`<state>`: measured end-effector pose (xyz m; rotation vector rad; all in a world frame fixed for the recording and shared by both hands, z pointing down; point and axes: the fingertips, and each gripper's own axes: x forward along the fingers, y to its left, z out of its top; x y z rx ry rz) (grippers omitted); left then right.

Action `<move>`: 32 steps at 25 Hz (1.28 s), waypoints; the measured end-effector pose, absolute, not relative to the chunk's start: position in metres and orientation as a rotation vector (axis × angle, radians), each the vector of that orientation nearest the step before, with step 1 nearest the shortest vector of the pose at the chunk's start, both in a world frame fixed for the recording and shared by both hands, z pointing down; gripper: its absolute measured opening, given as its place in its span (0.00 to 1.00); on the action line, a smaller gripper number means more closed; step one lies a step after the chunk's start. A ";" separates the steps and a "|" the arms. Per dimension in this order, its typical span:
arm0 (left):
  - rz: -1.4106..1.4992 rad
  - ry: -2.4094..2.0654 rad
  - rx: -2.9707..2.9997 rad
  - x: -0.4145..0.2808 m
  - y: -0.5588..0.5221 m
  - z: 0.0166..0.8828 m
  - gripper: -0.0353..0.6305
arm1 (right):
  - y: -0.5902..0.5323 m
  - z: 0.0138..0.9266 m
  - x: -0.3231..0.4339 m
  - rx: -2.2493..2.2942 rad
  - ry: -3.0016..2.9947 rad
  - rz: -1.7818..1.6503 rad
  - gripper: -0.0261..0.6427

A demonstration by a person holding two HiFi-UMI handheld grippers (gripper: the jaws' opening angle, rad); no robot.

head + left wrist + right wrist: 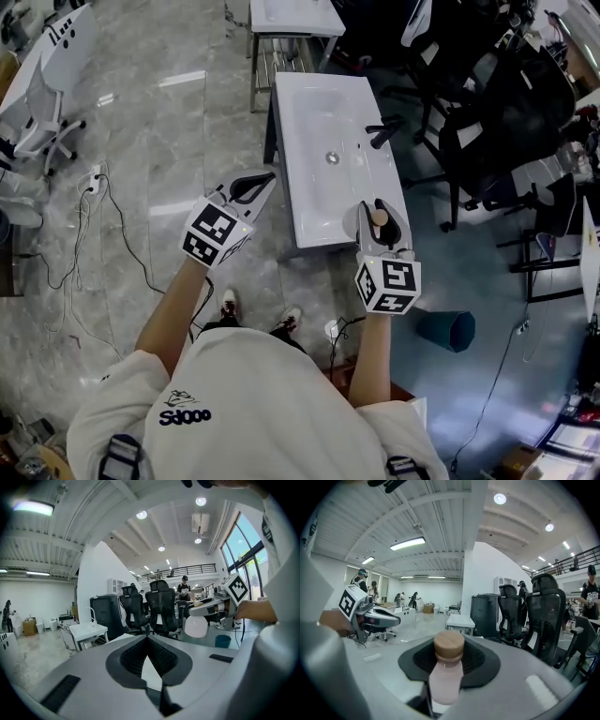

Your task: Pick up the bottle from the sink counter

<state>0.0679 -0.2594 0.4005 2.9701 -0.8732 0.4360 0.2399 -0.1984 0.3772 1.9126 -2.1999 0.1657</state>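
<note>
Marble floor and black office chairs surround the white sink tabletop. The right tongs pinch the pale bottle near its wooden cap, holding it up by the tabletop's near right corner. The left tongs hang pressed together and empty, off the left edge. Gripped high on a smooth body, the bottle may swing or slide out if jerked or tilted, and drop onto the rim or floor.

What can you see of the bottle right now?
The bottle is small: pale pink, plastic-looking body, round tan cap like wood or cork. It lies along the right tongs, cap toward their tips, dark pads pressing its sides. From the head view it is at the counter's near right corner; whether its base touches the counter is unclear.
</note>
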 end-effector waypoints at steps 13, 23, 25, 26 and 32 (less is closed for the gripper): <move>0.301 -0.918 3.081 0.075 -0.263 0.340 0.05 | -0.175 0.321 0.250 1.926 -2.233 0.083 0.22; 0.297 -0.881 3.113 0.086 -0.241 0.335 0.05 | -0.161 0.306 0.247 1.890 -2.259 0.073 0.22; 0.302 -0.880 3.122 0.087 -0.239 0.333 0.05 | -0.161 0.308 0.246 1.891 -2.258 0.080 0.22; 0.307 -0.878 3.126 0.088 -0.238 0.333 0.05 | -0.161 0.309 0.246 1.891 -2.256 0.083 0.22; 0.313 -0.860 3.130 0.091 -0.232 0.331 0.05 | -0.159 0.315 0.245 1.876 -2.250 0.088 0.22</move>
